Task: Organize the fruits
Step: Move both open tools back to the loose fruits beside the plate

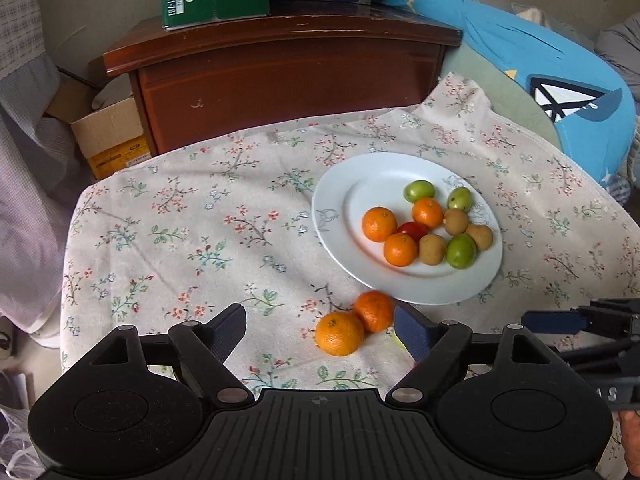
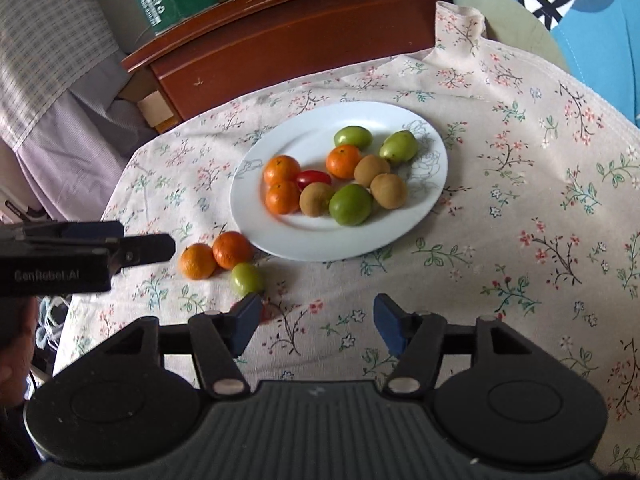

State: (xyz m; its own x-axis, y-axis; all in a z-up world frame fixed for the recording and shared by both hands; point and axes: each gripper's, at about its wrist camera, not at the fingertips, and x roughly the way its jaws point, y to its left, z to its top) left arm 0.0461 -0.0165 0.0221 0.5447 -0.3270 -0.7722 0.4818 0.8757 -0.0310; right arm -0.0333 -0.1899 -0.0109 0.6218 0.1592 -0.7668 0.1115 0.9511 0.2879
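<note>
Floral cloth covers the surface (image 2: 520, 208), and it looks soft enough that the two loose oranges (image 2: 216, 256) and the green fruit (image 2: 247, 278) beside the white plate (image 2: 272, 236) could roll off if nudged. That plate holds three oranges, three green fruits, three brown ones and a red one. Left gripper (image 1: 320, 330) and right gripper (image 2: 316, 320) both have their fingers spread, holding nothing.

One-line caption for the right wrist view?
Open right gripper above floral cloth; white plate of mixed fruit, two oranges and a green fruit beside it.
</note>
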